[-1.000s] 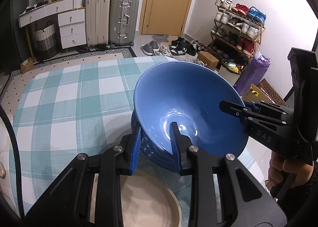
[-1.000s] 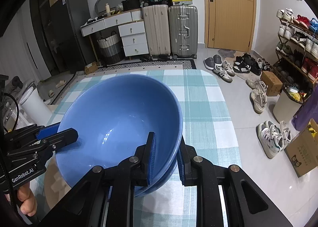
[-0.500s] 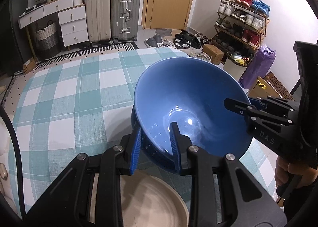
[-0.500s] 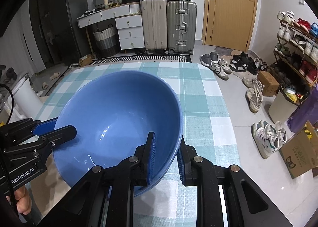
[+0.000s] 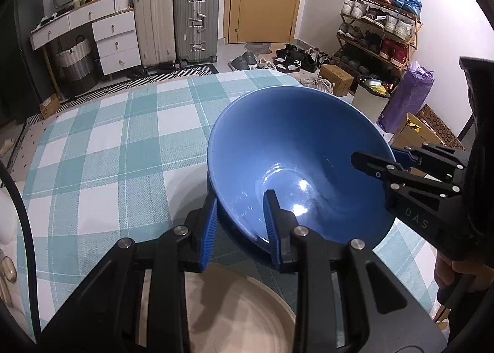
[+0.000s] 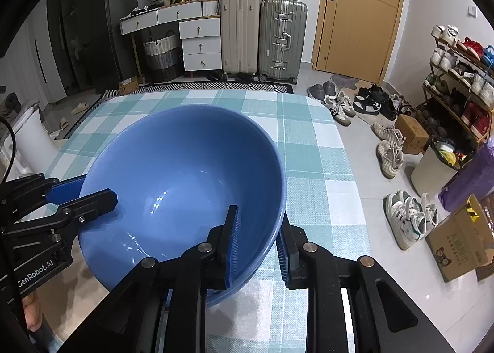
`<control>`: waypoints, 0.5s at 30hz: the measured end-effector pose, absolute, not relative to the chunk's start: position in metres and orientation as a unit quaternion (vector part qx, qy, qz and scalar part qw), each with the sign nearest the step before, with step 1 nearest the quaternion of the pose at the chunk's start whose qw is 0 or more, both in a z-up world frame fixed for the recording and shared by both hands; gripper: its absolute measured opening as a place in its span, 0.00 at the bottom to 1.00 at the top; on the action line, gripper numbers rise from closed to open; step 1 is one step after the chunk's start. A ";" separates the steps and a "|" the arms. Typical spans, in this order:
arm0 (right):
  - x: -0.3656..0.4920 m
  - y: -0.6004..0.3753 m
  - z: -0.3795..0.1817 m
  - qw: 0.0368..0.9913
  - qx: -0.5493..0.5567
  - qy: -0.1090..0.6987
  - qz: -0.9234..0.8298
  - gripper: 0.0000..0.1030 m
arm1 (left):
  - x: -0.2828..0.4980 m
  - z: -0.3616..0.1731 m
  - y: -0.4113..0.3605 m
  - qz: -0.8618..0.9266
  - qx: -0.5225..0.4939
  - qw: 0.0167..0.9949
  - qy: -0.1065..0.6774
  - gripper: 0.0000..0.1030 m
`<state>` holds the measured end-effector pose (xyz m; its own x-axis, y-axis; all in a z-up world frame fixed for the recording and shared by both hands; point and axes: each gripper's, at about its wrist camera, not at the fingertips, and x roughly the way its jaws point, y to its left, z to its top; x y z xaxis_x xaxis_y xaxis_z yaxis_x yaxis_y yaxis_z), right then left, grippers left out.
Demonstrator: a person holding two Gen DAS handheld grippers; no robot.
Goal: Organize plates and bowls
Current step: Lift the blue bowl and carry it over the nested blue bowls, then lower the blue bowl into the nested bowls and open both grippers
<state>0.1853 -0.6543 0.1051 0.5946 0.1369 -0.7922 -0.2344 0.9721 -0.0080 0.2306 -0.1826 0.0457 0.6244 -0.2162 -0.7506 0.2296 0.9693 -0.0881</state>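
Note:
A large blue bowl (image 5: 278, 149) (image 6: 185, 174) hangs tilted just over the teal checked tablecloth (image 5: 108, 152). A second blue rim shows right under it, like a nested bowl (image 6: 244, 285). My left gripper (image 5: 240, 198) is shut on the near rim, one finger inside and one outside. My right gripper (image 6: 257, 214) is shut on the opposite rim in the same way. Each gripper shows in the other's view: the right gripper (image 5: 370, 161) and the left gripper (image 6: 92, 189). A beige plate (image 5: 240, 316) lies on the table below my left gripper.
The table's right edge (image 6: 349, 174) drops to a tiled floor strewn with shoes (image 6: 389, 152) and cardboard boxes (image 6: 463, 248). A shoe rack (image 5: 383, 28) stands by the right wall. Suitcases (image 5: 176, 19) and white drawers (image 5: 114, 41) stand past the far edge.
Both grippers have sunk with the blue bowl toward the table. The tablecloth looks closer and more of the beige plate shows under my left gripper. Both grips are unchanged.

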 end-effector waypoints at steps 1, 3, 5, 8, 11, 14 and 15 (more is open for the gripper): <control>0.185 -0.653 0.105 0.891 -0.057 0.438 0.103 0.22 | 0.229 0.046 -0.182 -0.123 0.009 0.901 0.415 0.24; 0.184 -0.653 0.105 0.891 -0.061 0.437 0.102 0.22 | 0.230 0.045 -0.182 -0.123 0.009 0.901 0.416 0.24; 0.184 -0.653 0.105 0.891 -0.063 0.437 0.101 0.22 | 0.229 0.046 -0.182 -0.124 0.007 0.901 0.416 0.24; 0.183 -0.652 0.106 0.891 -0.067 0.438 0.101 0.22 | 0.229 0.046 -0.181 -0.122 0.008 0.900 0.418 0.24; 0.183 -0.651 0.106 0.890 -0.066 0.439 0.101 0.24 | 0.227 0.046 -0.180 -0.116 0.007 0.899 0.422 0.24; 0.183 -0.650 0.105 0.889 -0.069 0.442 0.100 0.27 | 0.227 0.045 -0.177 -0.118 0.004 0.898 0.424 0.24; 0.184 -0.651 0.104 0.887 -0.068 0.445 0.100 0.27 | 0.227 0.045 -0.177 -0.119 0.003 0.897 0.426 0.24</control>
